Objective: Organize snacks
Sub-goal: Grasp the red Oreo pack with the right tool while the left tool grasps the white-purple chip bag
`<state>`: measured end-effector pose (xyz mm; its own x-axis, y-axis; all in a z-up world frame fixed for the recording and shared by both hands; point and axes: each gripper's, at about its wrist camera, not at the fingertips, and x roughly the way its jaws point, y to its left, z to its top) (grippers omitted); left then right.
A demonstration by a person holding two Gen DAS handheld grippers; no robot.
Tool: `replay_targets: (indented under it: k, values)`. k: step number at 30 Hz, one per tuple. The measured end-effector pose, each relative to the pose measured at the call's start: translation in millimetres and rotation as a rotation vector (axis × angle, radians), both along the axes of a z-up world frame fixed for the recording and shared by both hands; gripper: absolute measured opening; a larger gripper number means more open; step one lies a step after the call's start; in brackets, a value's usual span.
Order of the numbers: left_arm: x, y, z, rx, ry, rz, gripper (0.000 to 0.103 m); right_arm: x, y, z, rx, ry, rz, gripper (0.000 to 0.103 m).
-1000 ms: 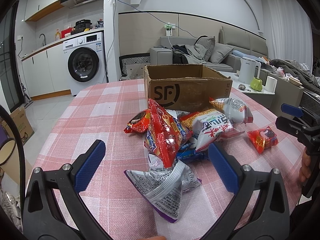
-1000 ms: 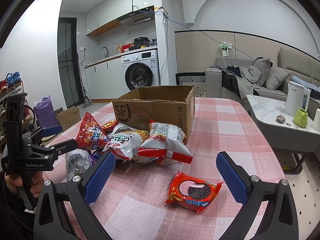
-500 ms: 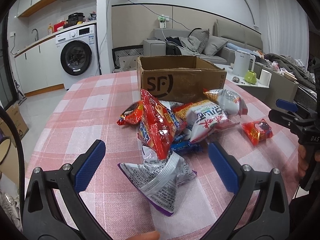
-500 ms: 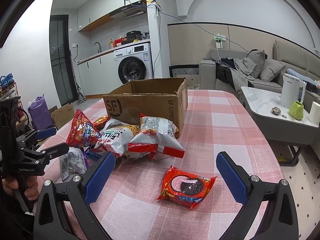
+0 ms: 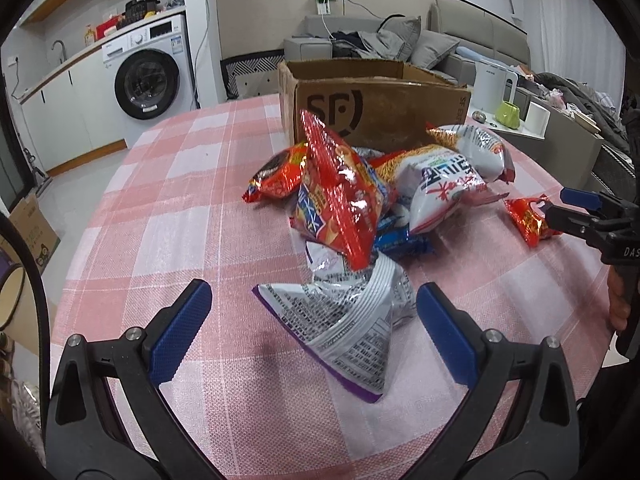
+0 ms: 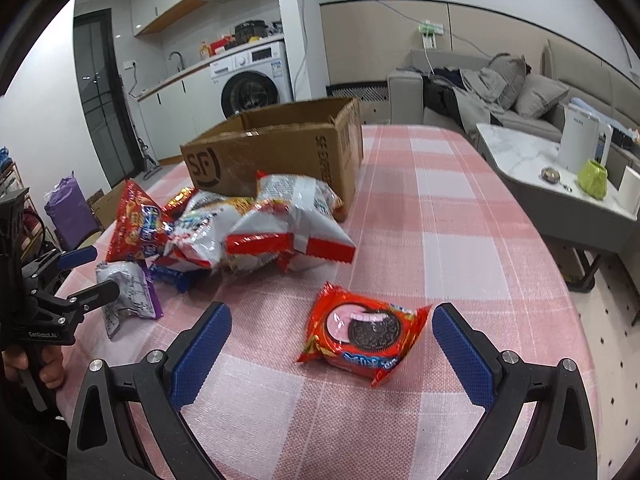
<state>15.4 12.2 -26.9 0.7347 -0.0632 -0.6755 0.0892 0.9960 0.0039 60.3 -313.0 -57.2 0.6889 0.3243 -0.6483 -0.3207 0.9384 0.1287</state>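
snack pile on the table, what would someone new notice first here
A heap of shiny snack bags, led by a tall red chip bag, sits mid-table on the pink checked tablecloth, right in front of an open SF cardboard box. One red sandwich-cookie pack lies apart from the heap, between the open right tool fingers.

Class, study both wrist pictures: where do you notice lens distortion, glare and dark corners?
Left wrist view: the fisheye bows the cardboard box and checked tablecloth, black vignette fills the corners, and glare shines on the red snack bag. Right wrist view: same curved edges and dark corners; the cookie packet looks sharp, with light sheen on the white bag.
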Motion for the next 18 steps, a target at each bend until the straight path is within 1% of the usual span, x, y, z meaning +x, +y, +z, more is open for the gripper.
replay_targets:
  k: [5,7,8,9,11,12,14,16,17,18]
  values:
    - [5.6,-1.4,-7.5,0.005,0.042,-0.021,0.102,10.9,-4.7,-13.0,0.006,0.075,-0.026,0.101]
    - [8.3,-2.8,-11.2,0.007,0.065,-0.027,0.102,14.7,-5.3,-17.6,0.0,0.103,-0.027,0.097]
    - [8.9,-3.5,-12.8,0.005,0.075,-0.032,0.102,16.8,-5.8,-20.2,-0.003,0.12,-0.032,0.091]
    - [10.3,-3.9,-14.7,0.003,0.083,-0.037,0.101,19.0,-6.8,-23.1,-0.001,0.134,-0.036,0.088]
    - [13.4,-5.9,-17.9,0.006,0.094,-0.049,0.095,22.9,-8.0,-29.3,-0.002,0.163,-0.045,0.085]
    - [14.0,-7.8,-18.9,0.008,0.101,-0.057,0.094,23.4,-8.1,-30.0,-0.003,0.162,-0.047,0.084]
    - [15.6,-11.8,-21.0,0.012,0.113,-0.073,0.084,24.4,-7.5,-30.0,-0.007,0.165,-0.044,0.081]
    - [16.8,-15.0,-22.8,0.02,0.121,-0.079,0.081,23.3,-6.0,-30.2,-0.015,0.163,-0.047,0.079]
    - [16.7,-16.3,-23.2,0.02,0.121,-0.084,0.074,22.4,-5.6,-29.9,-0.019,0.161,-0.049,0.074]
    - [17.0,-17.2,-23.3,0.017,0.12,-0.09,0.07,22.2,-5.3,-29.8,-0.023,0.159,-0.052,0.07]
